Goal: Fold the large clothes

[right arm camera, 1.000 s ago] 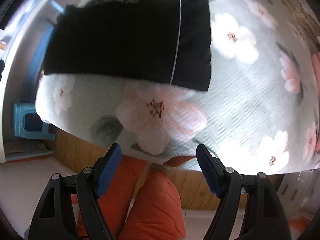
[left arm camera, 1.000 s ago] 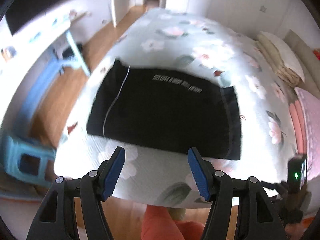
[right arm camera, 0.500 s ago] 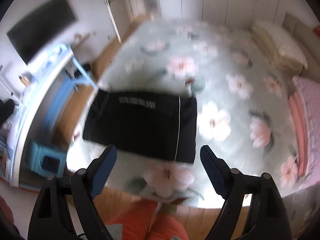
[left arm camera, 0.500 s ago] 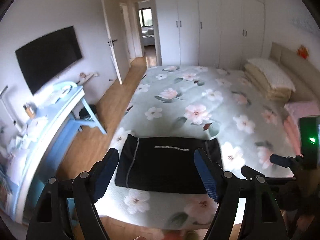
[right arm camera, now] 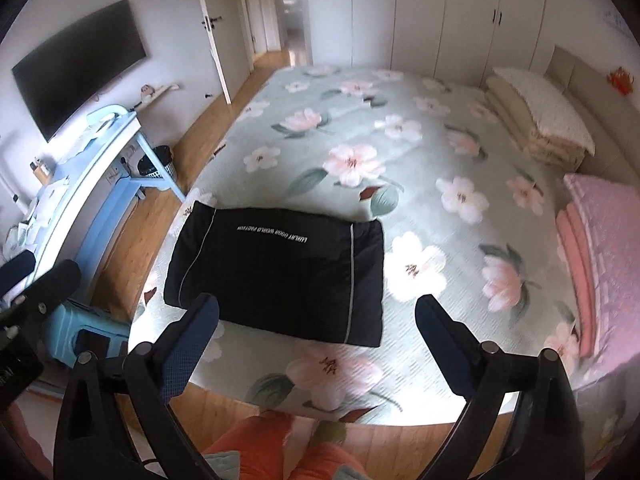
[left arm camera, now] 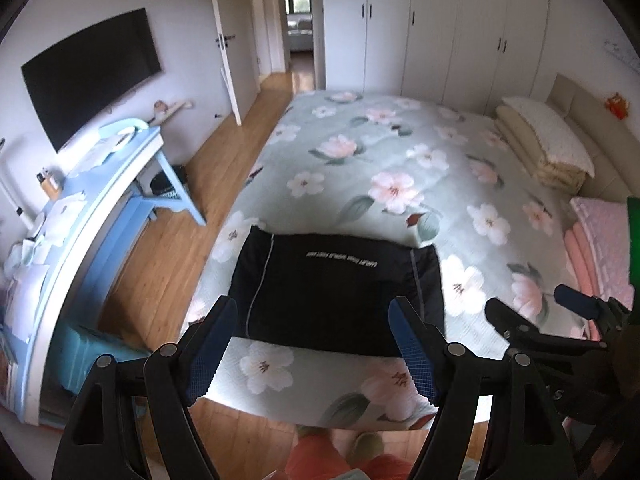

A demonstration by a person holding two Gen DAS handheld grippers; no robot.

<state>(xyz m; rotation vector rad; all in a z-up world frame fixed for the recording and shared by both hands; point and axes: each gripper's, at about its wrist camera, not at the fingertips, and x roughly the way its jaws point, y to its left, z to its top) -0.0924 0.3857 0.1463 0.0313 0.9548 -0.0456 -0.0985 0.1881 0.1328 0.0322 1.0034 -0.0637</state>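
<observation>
A black garment (left arm camera: 336,288) (right arm camera: 280,272) lies folded into a flat rectangle near the foot edge of the floral bed (left arm camera: 400,168) (right arm camera: 432,152), with white lettering and thin pale stripes on top. My left gripper (left arm camera: 312,344) hangs high above the bed's near edge, open and empty. My right gripper (right arm camera: 316,340) is also raised well above the garment; its jaws are opening and nothing is between them. The right gripper's fingers (left arm camera: 576,304) show at the right edge of the left wrist view, and the left gripper's fingertips (right arm camera: 48,276) at the left edge of the right wrist view.
A light blue desk (left arm camera: 100,184) and a blue stool (right arm camera: 80,332) stand left of the bed on the wooden floor. Folded cream bedding (left arm camera: 544,148) and a pink blanket (right arm camera: 600,248) lie at the right. The person's orange trouser legs (right arm camera: 280,440) stand at the bed's foot.
Both grippers have risen far above the bed, so the whole room came into view and the garment looks smaller. The right jaws have spread wider. The garment lies unmoved.
</observation>
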